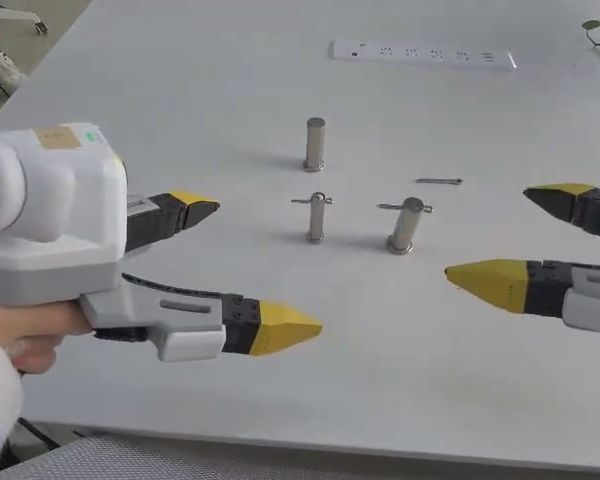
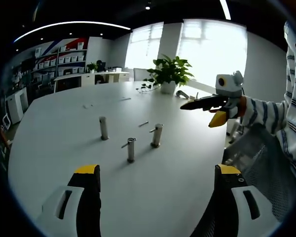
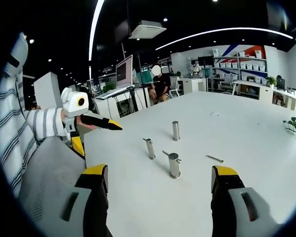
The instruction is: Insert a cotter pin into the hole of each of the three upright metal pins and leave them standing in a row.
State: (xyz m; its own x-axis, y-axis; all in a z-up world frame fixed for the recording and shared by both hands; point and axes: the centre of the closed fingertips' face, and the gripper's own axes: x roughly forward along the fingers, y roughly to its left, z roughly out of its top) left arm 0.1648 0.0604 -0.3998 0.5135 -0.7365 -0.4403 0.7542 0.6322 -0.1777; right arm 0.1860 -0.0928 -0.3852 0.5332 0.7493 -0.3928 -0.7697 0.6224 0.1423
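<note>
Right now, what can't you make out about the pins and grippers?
- Far pin: its hole is too small to see, all views.
- Middle pin: how far its cotter pin passes through, too small, head view.
- Right gripper: body cut off by the head view's right edge.

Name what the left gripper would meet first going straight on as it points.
Likely the farther metal pin, centred between the left gripper's open jaws; the nearer pin stands slightly aside. Depth is unclear.

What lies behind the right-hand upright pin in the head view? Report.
A loose cotter pin lies flat on the table behind the right-hand upright pin, apart from it. That pin's body hides the table just behind its base.
</note>
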